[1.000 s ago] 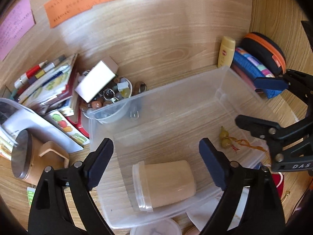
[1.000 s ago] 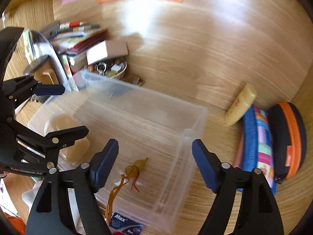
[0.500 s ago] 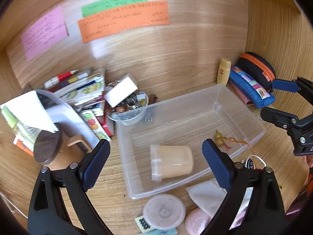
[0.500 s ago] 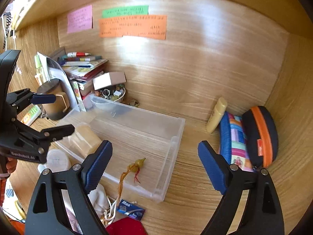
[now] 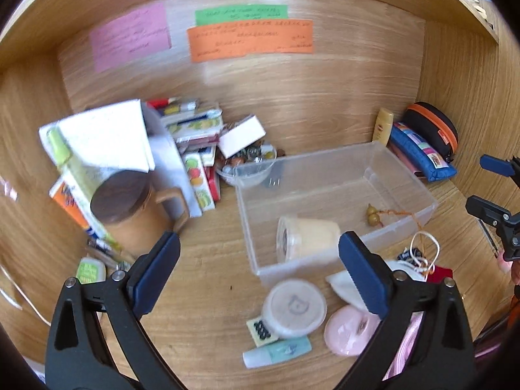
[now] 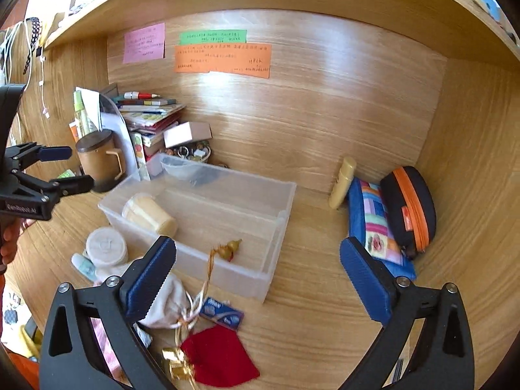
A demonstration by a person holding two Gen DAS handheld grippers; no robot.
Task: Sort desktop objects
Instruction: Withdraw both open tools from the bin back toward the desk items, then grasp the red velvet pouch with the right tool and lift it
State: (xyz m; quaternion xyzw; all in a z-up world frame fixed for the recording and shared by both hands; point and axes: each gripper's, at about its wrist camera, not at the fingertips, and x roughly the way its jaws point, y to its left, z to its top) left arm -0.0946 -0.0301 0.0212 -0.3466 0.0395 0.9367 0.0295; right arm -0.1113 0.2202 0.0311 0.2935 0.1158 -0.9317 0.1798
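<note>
Both tongs, left (image 5: 258,271) and right (image 6: 258,274), are seen spreading wider, nothing between them. At centre frame, a clear plastic rectangular bin (image 5: 403,175) on the wooden worktop (image 5: 208,279) holds a beige lidded cup (image 5: 307,237) lying sideways and a small gourd charm (image 5: 373,216); the wall notes' writing is illegible.

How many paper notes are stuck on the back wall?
3: a pink note at left, a green note to its right, and an orange note just below the green one, overlapping its lower edge. None seems hidden.
</note>
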